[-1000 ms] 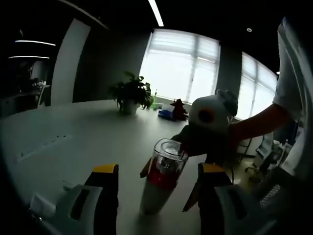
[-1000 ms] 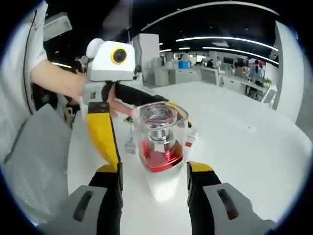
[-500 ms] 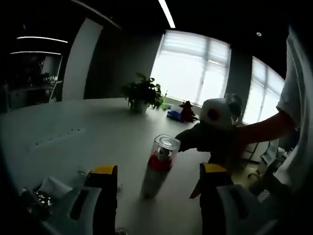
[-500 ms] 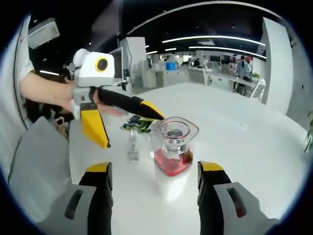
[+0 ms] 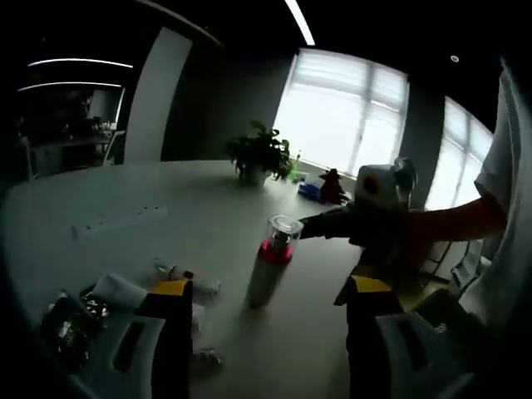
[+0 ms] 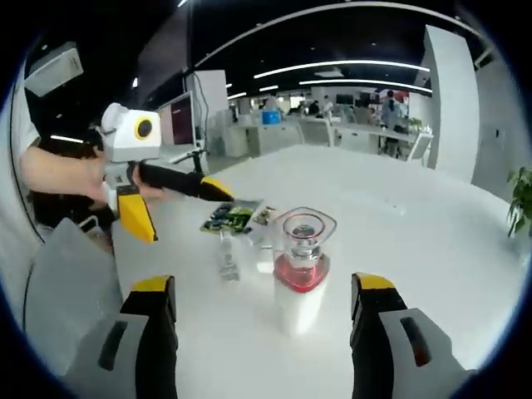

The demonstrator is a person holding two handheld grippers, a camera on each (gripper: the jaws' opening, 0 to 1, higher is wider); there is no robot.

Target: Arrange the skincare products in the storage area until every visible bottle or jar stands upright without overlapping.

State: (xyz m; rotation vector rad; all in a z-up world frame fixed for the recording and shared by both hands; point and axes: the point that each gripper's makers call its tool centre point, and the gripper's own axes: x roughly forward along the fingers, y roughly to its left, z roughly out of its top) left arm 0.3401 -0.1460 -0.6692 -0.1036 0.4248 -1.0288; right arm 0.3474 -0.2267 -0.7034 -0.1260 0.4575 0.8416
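Skincare bottle, one only: a white-bodied bottle with a red collar and a clear square cap (image 6: pixel 301 274) stands upright on the white tabletop (image 6: pixel 432 249), free of both grippers. In the right gripper view it rises between the right gripper (image 6: pixel 263 309)'s two black-and-yellow jaws but ahead of them, touching neither; those jaws are spread wide with nothing in them. In the left gripper view the same bottle (image 5: pixel 271 269) stands beyond the left gripper (image 5: pixel 266 309), whose jaws are likewise spread wide and hold nothing.

Just beside the bottle in the right gripper view lie one small clear tube or vial (image 6: pixel 227 260), on its side, and one flat printed green-and-white sachet (image 6: pixel 233 216) further back. In the left gripper view a loose cluster of small items lies near the left jaw: a crumpled foil packet (image 5: pixel 71 320), a white sachet (image 5: pixel 119 289) and a small tube lying flat (image 5: pixel 179 273); their exact number is hard to tell.

The table carries a potted green plant (image 5: pixel 260 155) and some small blue and red things by the bright blinded windows (image 5: pixel 345 120). A person's bare forearm and white sleeve (image 5: pixel 507 179) reach in beside the table. Open-plan office desks and ceiling strip lights sit behind in the right gripper view.
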